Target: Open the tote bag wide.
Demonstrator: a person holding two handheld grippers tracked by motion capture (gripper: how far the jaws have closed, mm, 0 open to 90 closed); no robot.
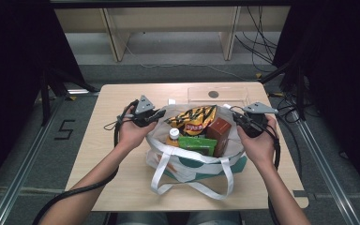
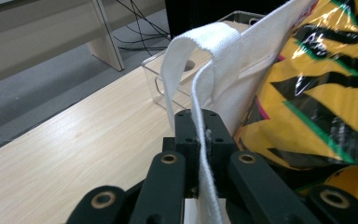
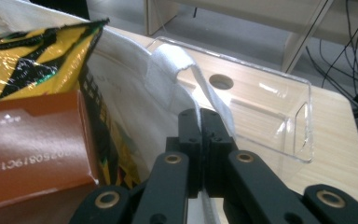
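A white tote bag (image 1: 193, 165) with teal print stands in the middle of the table. It holds a yellow-and-black chip bag (image 1: 194, 118), a brown box (image 1: 219, 131), a green packet (image 1: 197, 143) and an orange-capped bottle (image 1: 172, 136). My left gripper (image 1: 158, 115) is at the bag's left rim. In the left gripper view that gripper (image 2: 199, 122) is shut on a white strap (image 2: 205, 42), which runs up from between the jaws. My right gripper (image 1: 236, 118) is at the right rim. In the right gripper view it (image 3: 200, 122) is shut on the white strap (image 3: 168, 60) there.
A clear plastic tray (image 1: 215, 93) lies on the wooden table (image 1: 112, 154) just behind the bag. The bag's other handle loop (image 1: 192, 187) hangs over its near side. Cables and table legs lie on the floor beyond the far edge.
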